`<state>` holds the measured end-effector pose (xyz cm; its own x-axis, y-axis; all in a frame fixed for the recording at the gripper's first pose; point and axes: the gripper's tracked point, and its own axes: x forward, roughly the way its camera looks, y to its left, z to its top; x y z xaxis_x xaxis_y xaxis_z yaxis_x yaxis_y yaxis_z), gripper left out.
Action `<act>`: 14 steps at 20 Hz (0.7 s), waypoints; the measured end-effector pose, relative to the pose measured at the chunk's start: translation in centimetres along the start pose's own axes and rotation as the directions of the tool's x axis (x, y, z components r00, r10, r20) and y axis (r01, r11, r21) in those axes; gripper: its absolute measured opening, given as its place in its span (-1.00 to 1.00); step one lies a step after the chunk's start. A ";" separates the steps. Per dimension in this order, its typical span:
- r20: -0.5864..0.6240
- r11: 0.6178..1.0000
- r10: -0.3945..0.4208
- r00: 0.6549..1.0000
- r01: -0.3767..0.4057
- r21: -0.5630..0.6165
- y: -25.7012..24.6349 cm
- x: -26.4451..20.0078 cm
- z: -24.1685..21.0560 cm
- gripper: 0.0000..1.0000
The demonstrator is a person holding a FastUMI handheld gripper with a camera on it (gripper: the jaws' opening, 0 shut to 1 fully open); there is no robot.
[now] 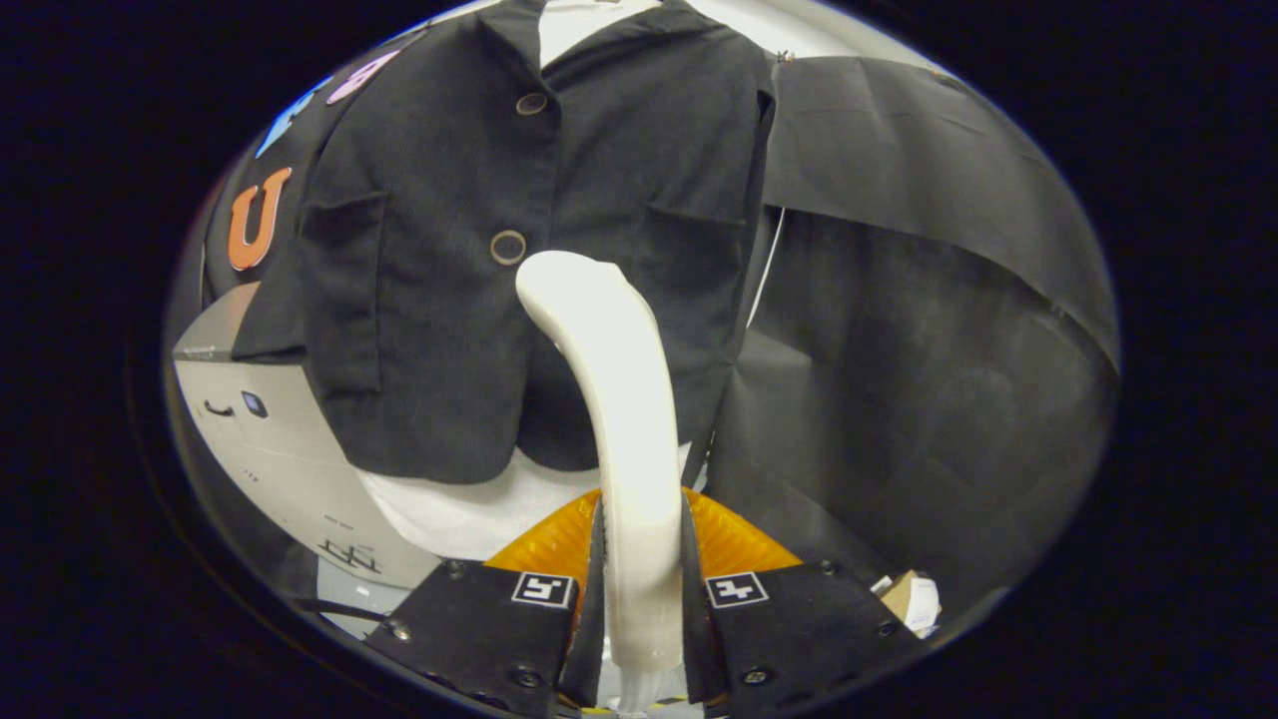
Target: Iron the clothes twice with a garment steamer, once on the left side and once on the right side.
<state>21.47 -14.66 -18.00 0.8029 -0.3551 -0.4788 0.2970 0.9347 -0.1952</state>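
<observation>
Tongs (639, 589) grip steamer (609, 399) before jacket (439, 250), box (270, 439) beside

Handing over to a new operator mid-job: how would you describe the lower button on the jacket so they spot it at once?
Start at the dark jacket hanging ahead of the gripper, whose fingers are shut on the white garment steamer. Follow the front placket down to the lower button, just left of the steamer's head. Unlike the upper button near the collar, it sits level with the pockets.
</observation>
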 end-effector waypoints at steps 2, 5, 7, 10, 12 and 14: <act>-0.017 1.000 0.000 1.000 0.000 0.012 0.1 0.1 -1.0 -0.30; -0.017 1.000 0.003 1.000 -0.003 0.016 0.1 -0.3 -0.8 -0.30; -0.013 1.000 0.008 1.000 -0.007 0.019 0.4 -0.6 -0.7 -0.30; -0.007 1.000 0.014 1.000 -0.014 0.018 0.6 -1.2 -0.6 -0.30; -0.010 1.000 0.014 1.000 -0.014 0.015 0.7 -1.2 -0.6 -0.30; -0.013 1.000 0.012 1.000 -0.012 0.021 0.8 -1.5 -0.8 -0.30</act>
<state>20.13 -13.43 -18.10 0.7996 -0.3437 -0.4925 0.2980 0.9390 -0.1714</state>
